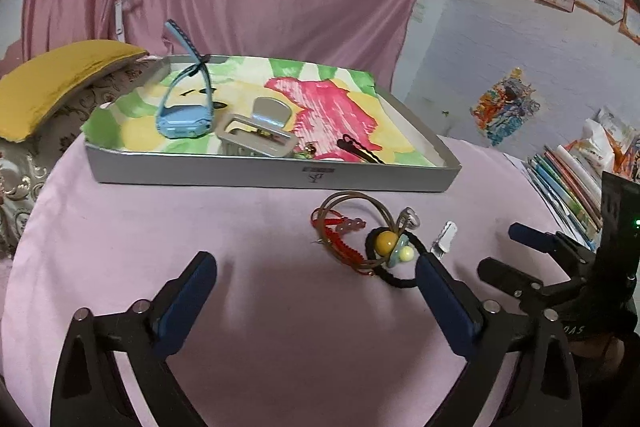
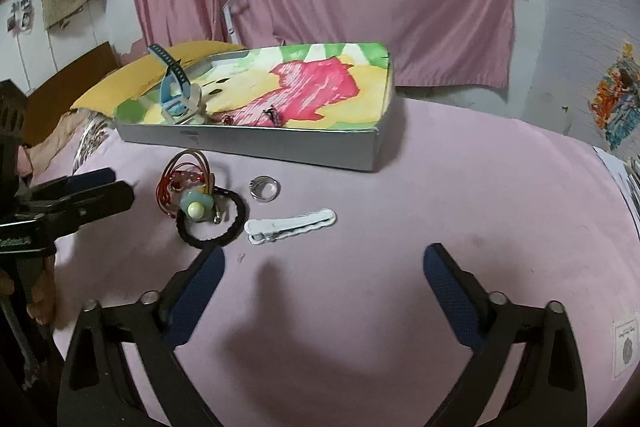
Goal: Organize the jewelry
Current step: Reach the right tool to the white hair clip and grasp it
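Jewelry pile (image 1: 368, 243) lies just beyond both empty, wide-apart claws (image 1: 316, 275) (image 2: 324, 267).

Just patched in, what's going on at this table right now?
A person holds a claw in each hand over a pink cloth. Both the left claw and the right claw are open and empty. A tangle of bracelets, a black hair tie, a silver ring and a white hair clip lie loose. The tray already holds a blue watch.

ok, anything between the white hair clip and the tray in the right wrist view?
Yes: a silver ring lies between the white hair clip and the tray, on the pink cloth.
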Tool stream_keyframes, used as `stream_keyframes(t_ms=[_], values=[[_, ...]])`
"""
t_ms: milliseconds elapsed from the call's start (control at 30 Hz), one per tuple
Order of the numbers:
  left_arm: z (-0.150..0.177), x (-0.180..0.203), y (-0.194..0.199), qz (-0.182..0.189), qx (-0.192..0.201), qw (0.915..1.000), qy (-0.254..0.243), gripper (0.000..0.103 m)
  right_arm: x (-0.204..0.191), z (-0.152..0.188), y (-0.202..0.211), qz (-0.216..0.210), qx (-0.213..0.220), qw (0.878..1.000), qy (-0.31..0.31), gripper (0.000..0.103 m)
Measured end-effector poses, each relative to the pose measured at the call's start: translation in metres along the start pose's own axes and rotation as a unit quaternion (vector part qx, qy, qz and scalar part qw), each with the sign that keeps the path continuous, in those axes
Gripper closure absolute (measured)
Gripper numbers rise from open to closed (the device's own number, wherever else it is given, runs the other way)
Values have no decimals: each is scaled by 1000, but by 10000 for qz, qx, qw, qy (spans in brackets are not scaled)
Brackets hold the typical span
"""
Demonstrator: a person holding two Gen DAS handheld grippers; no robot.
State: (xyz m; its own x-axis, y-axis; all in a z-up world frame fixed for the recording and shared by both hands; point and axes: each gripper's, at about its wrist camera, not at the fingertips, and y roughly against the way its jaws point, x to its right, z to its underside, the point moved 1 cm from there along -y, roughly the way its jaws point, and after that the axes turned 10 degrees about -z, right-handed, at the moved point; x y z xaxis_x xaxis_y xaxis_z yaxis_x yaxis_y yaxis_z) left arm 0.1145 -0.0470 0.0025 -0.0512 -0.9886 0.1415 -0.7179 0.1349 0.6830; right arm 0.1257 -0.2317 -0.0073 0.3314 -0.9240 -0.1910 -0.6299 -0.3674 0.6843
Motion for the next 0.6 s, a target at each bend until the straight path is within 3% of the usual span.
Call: stream_keyframes(t_ms=[167,233,300,367,600], values=[[-9,4,-8,106,-100,9998,-114,30,-10,-3,-9,-73,-247,9994,214,22],[-14,4,-9,142,-80,9998,-126,34,-11,-4,-12,-86,-315,9991,288,28],[-20,3,-11,181,-65,9997,-143,39,-13,-7,-15,-117,-390,9987,315,44],[-25,2,-15,230,-90,9996,-152,45,-13,-9,-17,-142,-428,9985,316,50],[-39,5,-32,438,-295,9982,-279,51,-20,-13,-27,-281,-543,9974,384,50]])
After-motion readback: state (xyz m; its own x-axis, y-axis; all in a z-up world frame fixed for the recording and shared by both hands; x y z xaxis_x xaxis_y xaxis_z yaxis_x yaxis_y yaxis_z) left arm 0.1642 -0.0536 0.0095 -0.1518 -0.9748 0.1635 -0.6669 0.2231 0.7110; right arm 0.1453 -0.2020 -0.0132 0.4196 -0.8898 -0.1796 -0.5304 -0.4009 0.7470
